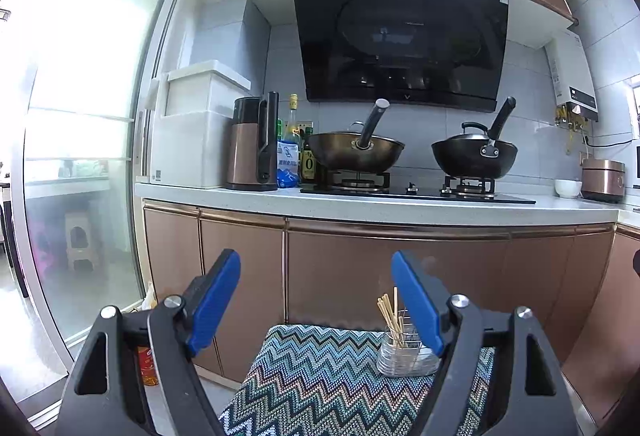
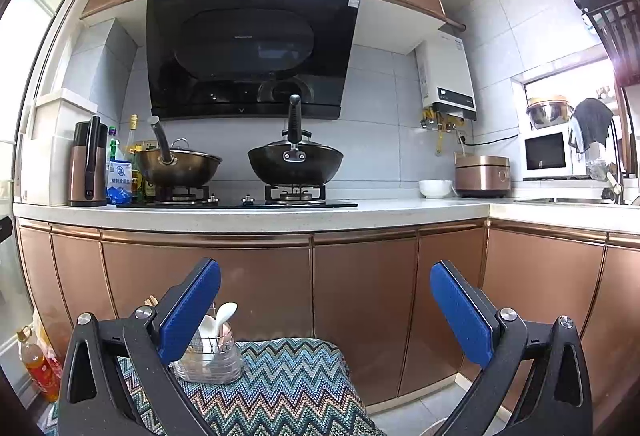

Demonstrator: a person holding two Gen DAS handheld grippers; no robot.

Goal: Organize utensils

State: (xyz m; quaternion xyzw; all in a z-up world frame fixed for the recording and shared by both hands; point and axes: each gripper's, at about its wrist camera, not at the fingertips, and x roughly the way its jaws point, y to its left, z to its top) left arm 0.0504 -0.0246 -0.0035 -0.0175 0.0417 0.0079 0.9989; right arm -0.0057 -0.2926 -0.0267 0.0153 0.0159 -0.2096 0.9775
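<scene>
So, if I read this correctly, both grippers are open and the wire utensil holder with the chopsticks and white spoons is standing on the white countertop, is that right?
Not quite: the wire utensil holder stands on the zigzag-patterned cloth below the cabinets, not on the countertop, as the right wrist view shows. Both the left gripper and the right gripper are indeed open.

This was a home kitchen: two woks [image 2: 295, 162] sat on a gas hob [image 2: 240, 201] beneath a black range hood [image 2: 248, 52], with a rice cooker [image 2: 483, 176] right of the hob.
</scene>
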